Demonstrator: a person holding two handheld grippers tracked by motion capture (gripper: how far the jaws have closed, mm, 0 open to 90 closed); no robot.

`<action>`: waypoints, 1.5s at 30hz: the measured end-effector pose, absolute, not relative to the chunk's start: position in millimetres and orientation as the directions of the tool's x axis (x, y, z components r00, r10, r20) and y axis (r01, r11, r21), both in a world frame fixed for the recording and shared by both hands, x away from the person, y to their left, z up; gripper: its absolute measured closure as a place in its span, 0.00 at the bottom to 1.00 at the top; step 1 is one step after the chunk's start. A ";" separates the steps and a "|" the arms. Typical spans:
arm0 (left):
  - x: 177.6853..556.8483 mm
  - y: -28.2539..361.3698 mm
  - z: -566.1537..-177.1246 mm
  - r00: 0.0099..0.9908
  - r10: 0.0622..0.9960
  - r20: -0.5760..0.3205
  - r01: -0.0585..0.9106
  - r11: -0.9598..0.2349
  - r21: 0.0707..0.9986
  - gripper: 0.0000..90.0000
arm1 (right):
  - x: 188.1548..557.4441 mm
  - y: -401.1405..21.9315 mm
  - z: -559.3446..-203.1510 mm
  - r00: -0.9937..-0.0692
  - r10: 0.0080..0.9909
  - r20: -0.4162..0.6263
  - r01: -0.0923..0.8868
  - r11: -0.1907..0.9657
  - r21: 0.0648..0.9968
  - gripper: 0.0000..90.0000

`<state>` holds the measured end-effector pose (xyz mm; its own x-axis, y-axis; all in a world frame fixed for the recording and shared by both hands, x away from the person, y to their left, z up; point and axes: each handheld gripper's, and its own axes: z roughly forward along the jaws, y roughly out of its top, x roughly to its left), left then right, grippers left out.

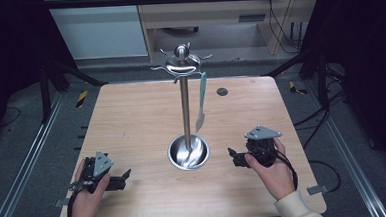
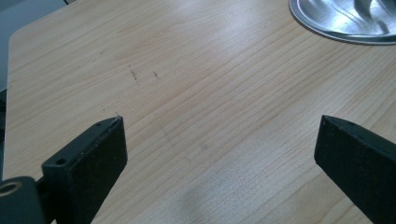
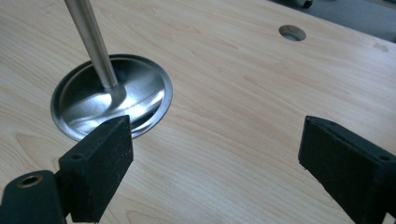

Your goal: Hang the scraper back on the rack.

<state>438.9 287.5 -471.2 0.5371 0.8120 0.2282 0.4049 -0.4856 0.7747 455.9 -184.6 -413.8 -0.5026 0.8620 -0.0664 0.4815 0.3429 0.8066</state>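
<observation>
Looking down from the high view, one wooden table (image 1: pixel 131 116) is seen with one metal stand (image 1: pixel 186 114) at its middle: a round dish base, an upright pole and a crown of hooks at the top. One pale green utensil (image 1: pixel 201 100) hangs from a hook just right of the pole, its lower end above the base. Two grippers are held low near the table's near edge, the left gripper (image 1: pixel 126 175) to the left of the base and the right gripper (image 1: pixel 231 153) to its right, each well apart from the stand and pointed inward towards it. One round hole (image 1: pixel 222 91) is cut in the table behind the stand.

From the left gripper view, the left gripper (image 2: pixel 219 140) is shown with jaws spread wide (nothing between them but bare wood), and the base's rim (image 2: pixel 345 23) lies ahead at upper right.

From the right gripper view, the right gripper (image 3: pixel 215 144) is likewise wide apart and empty, with the base (image 3: pixel 112 100) just beyond its left jaw.
</observation>
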 end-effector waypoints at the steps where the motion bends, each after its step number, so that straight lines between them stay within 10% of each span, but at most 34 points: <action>1: 438.9 287.5 -471.2 0.537 0.812 0.228 0.405 -0.485 0.775 0.03 | 455.9 -184.6 -413.8 -0.503 0.862 -0.066 0.481 0.343 0.807 0.12; 45: 440.8 285.8 -471.3 0.536 0.810 0.237 0.403 -0.493 0.771 0.03 | 524.6 -198.2 -476.2 -0.322 0.947 -0.014 0.571 0.206 0.794 0.16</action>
<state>440.8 285.8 -471.3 0.5364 0.8099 0.2375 0.4028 -0.4929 0.7713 524.6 -198.2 -476.2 -0.3221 0.9466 -0.0142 0.5713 0.2063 0.7944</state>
